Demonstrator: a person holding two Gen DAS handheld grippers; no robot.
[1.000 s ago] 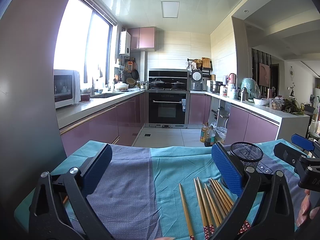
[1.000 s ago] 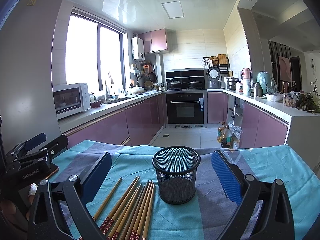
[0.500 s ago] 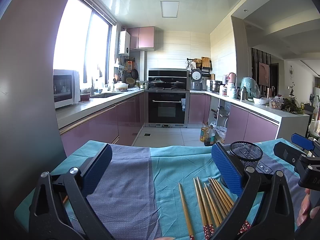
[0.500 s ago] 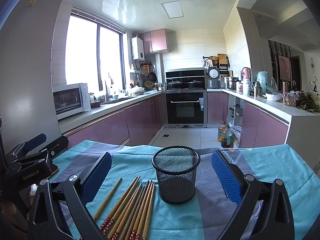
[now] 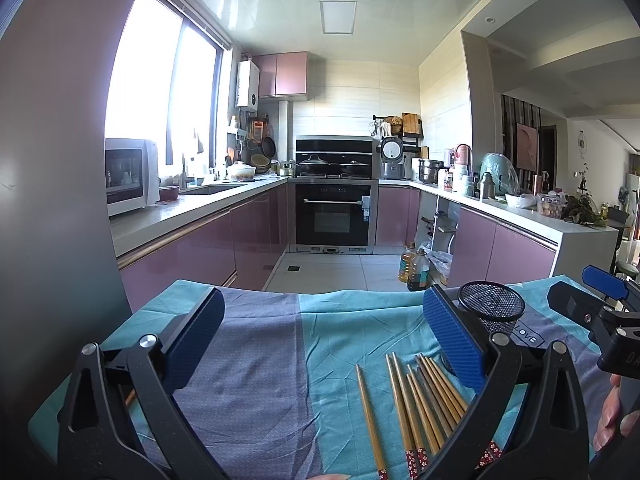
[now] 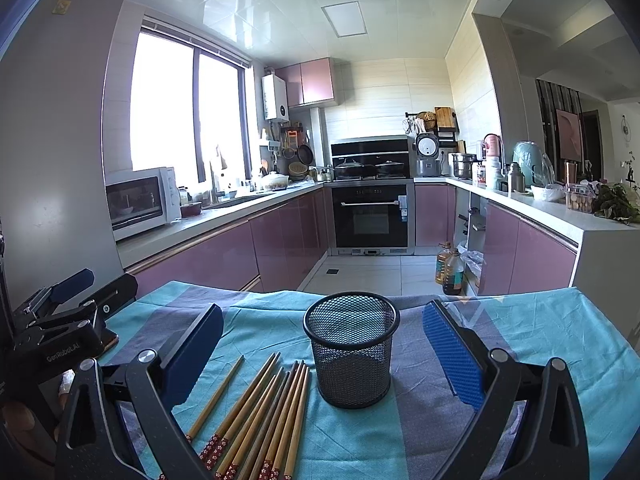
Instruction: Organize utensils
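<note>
Chopsticks (image 6: 256,412) lie in a loose sheaf on the teal and grey tablecloth (image 6: 520,320), between the spread fingers of the right gripper (image 6: 322,354) and nearer its left finger, with one stick lying apart from the rest on that side. Just ahead of the sheaf, between the same fingers, stands the black mesh cup (image 6: 351,350), upright and apparently empty, though its floor is hard to read through the mesh. The left gripper (image 5: 324,344) also has its fingers wide apart and holds nothing; the sticks lie under and just inside its right finger. These look like light, stiff bamboo, smooth and prone to roll, so a pinch across the shaft near mid-length should hold best. Their long axes run roughly along the fingers, plain tips pointing toward the cup, red patterned ends toward the person.
</note>
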